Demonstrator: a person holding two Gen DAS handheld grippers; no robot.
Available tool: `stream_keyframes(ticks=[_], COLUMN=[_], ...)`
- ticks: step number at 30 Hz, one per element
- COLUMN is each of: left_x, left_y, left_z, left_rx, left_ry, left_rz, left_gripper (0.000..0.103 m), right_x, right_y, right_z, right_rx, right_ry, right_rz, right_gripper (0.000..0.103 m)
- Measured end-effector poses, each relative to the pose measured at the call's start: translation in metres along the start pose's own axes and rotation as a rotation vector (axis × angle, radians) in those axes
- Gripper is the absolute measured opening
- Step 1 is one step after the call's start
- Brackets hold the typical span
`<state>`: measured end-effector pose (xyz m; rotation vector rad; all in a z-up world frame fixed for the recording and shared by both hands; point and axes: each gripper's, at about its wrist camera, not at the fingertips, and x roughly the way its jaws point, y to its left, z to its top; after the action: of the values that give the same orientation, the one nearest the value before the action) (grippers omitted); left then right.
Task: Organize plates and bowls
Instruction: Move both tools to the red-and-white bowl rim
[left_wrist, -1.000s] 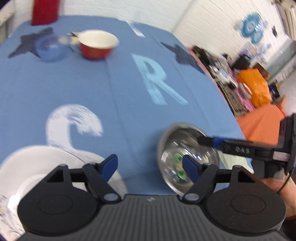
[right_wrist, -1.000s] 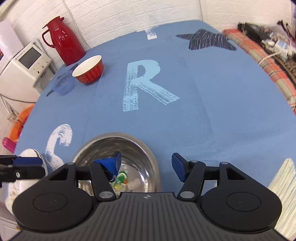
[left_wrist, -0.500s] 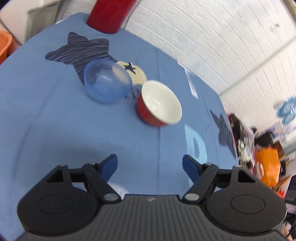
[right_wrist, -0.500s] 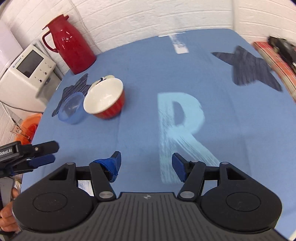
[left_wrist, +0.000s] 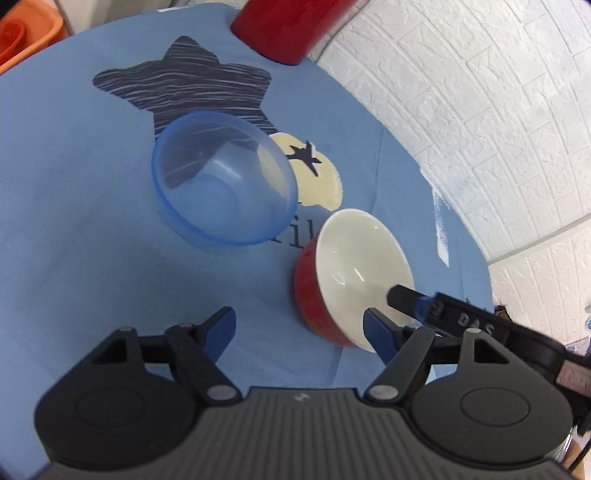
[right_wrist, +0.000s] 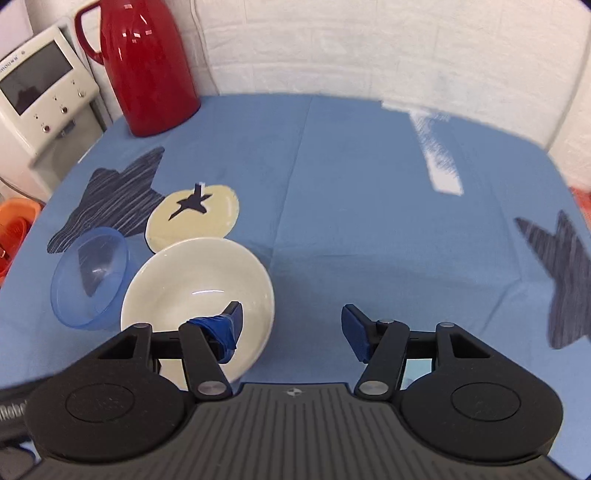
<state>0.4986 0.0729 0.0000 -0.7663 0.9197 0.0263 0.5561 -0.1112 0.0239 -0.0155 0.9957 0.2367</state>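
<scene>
A red bowl (left_wrist: 354, 273) with a white inside stands on the blue tablecloth, next to a clear blue plastic bowl (left_wrist: 221, 184). My left gripper (left_wrist: 299, 328) is open just in front of the two bowls and holds nothing; its right fingertip is by the red bowl's near rim. In the right wrist view, my right gripper (right_wrist: 291, 326) is open over the red bowl (right_wrist: 195, 280), with its left finger inside the bowl and its right finger outside the rim. The blue bowl (right_wrist: 88, 277) sits to the left. That inner fingertip (left_wrist: 406, 297) also shows in the left wrist view.
A tall red thermos (right_wrist: 147, 66) stands at the table's far left corner, with a white appliance (right_wrist: 37, 92) beside the table. An orange basin (right_wrist: 14, 221) lies off the left edge. A white brick wall (right_wrist: 369, 44) runs behind the table.
Both grippers left the steel bowl and white plate at the near edge and travelled to the far corner. The right gripper's left finger now sits inside the red bowl.
</scene>
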Motion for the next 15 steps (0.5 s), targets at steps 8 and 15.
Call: stream_keyframes(ticks=[8,15], left_x=[0.012,0.012], left_y=[-0.001,-0.003], left_z=[0.005,0.006], left_rx=[0.037,0.025], left_ry=[0.022,0.022], left_rz=[0.030,0.016], left_gripper=[0.065,0.052], right_x=[0.029,0.034], right_y=[0.006,0.008], right_z=[-0.003,-0.008], right_rx=[0.013,-0.046], right_ry=[0.058,0.028], right_rz=[0.068,0.052], right_gripper=[0.046,0.051])
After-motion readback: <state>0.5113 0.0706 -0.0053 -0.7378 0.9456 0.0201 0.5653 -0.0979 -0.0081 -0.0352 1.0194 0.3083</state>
